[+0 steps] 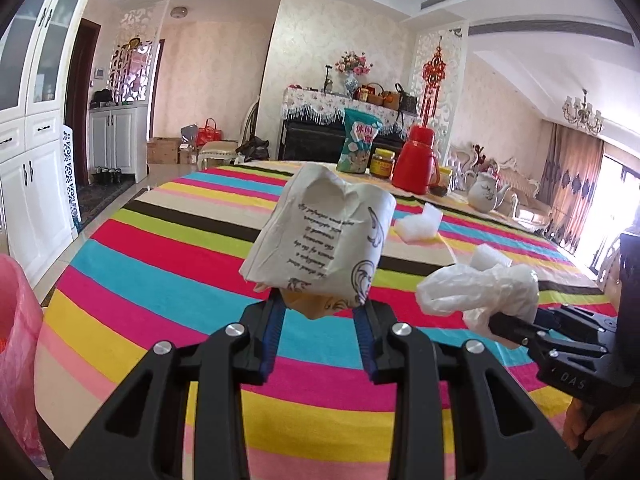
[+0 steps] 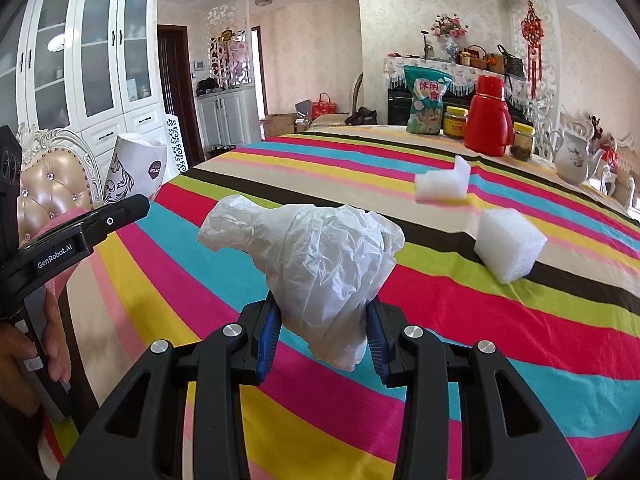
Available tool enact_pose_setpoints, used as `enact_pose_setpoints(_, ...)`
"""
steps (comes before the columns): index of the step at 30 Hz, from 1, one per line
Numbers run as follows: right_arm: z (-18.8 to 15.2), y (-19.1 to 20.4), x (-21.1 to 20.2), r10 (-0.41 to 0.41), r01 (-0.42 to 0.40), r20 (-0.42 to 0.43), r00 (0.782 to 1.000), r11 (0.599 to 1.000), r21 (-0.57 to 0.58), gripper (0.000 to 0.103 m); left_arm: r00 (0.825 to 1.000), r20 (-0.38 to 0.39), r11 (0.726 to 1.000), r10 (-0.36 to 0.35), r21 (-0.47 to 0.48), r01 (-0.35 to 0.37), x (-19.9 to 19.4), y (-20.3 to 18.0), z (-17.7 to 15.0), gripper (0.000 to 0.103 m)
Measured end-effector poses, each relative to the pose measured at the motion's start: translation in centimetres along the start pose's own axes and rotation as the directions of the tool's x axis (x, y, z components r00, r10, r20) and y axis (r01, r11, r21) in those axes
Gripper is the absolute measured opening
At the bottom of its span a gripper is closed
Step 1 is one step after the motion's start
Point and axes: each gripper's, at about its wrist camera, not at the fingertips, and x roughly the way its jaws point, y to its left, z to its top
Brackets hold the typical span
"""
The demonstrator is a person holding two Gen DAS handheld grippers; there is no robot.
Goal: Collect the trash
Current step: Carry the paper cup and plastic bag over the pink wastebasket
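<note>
My left gripper (image 1: 320,314) is shut on a crumpled white paper cup (image 1: 320,236) with dark print, held above the striped tablecloth (image 1: 160,248). In the right wrist view the same cup (image 2: 134,168) sticks up from the left gripper (image 2: 136,202) at the left edge. My right gripper (image 2: 322,320) is shut on a crumpled white plastic bag (image 2: 320,264); the left wrist view shows that bag (image 1: 480,288) and the right gripper (image 1: 502,324) to the right. Two white foam pieces (image 2: 440,184) (image 2: 508,240) lie on the cloth beyond. A pink bag (image 1: 16,340) hangs at the left table edge.
At the table's far end stand a teal snack bag (image 2: 426,100), a red thermos (image 2: 488,116), two jars (image 2: 456,122) (image 2: 524,140) and a white teapot (image 2: 574,158). A padded chair (image 2: 52,188) stands at the left side. A hand (image 2: 52,340) holds the left gripper.
</note>
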Motion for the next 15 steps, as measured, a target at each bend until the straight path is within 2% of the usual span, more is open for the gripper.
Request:
enact_pose_setpoints(7,1.5,3.8,0.4,0.027,-0.029,-0.027,0.999,0.995,-0.091,0.038,0.999,-0.005,0.999,0.043,0.021,-0.043,-1.8,2.2,0.3,0.032)
enact_pose_setpoints(11,2.9,7.4,1.1,0.095,-0.098,-0.029,0.995,0.986,-0.134,0.038,0.994,0.003,0.993,0.113,-0.038,-0.113,-4.1,6.3,0.3,0.032)
enact_pose_setpoints(15,3.9,12.0,2.2,0.173,-0.177,-0.038,0.984,0.965,-0.191,0.038,0.977,0.008,0.974,0.213,-0.082,-0.212,-6.8,11.1,-0.3,0.032)
